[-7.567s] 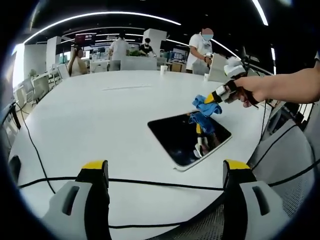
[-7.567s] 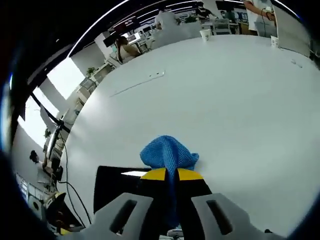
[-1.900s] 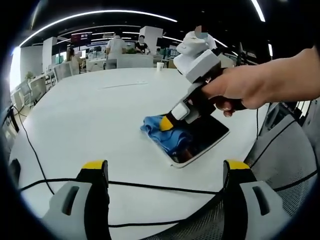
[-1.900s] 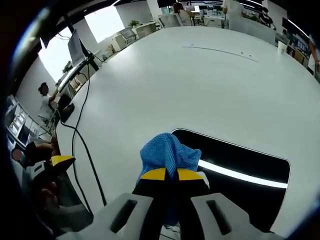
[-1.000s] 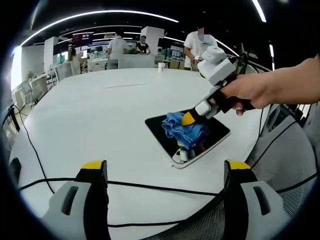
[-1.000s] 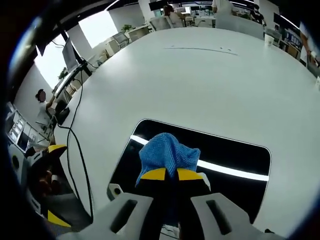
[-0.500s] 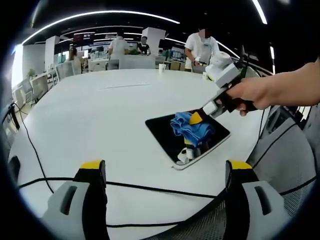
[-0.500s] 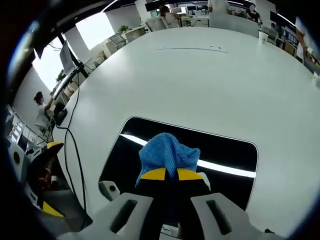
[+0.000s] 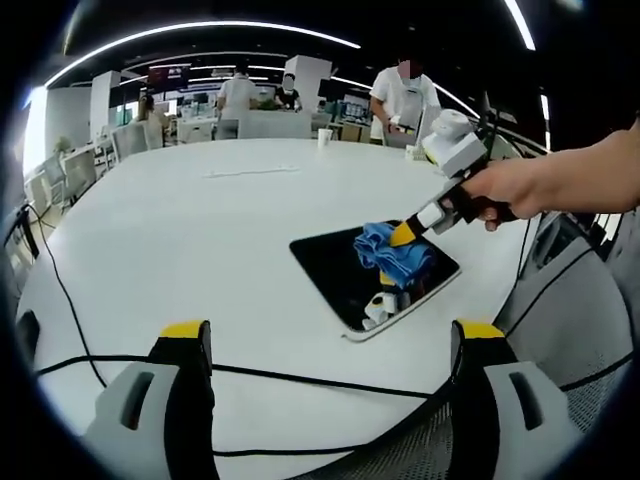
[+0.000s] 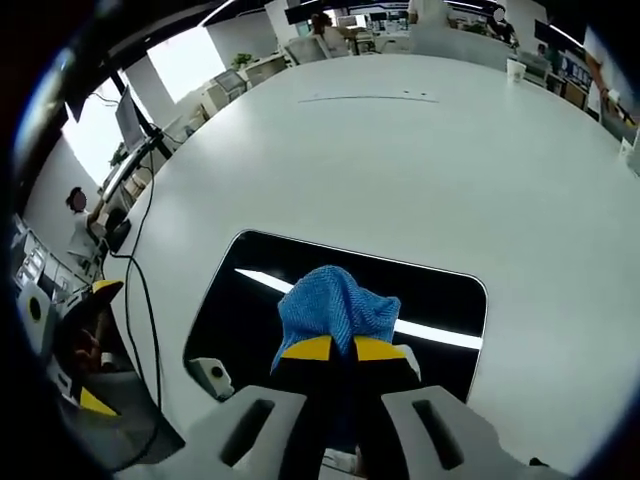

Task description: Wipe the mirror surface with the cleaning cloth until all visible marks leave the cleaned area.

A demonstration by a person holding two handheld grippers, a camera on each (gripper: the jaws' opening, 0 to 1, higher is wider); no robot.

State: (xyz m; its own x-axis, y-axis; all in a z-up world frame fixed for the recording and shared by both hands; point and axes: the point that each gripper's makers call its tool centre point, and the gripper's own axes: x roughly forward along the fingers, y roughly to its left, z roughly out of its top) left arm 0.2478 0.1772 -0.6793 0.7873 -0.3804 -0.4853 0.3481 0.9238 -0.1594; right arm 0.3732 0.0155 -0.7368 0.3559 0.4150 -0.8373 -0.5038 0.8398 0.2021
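Here, right claw clamping cloth, on mirror

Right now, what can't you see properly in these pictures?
- Marks on the mirror: in the right gripper view it reflects dark ceiling, so smudges cannot be told.
- Mirror under the cloth: covered in the right gripper view.
- Whether the cloth touches the glass: too small in the left gripper view.
- Right gripper jaw tips: buried in cloth.
- Left gripper: lower part cut by the edge.
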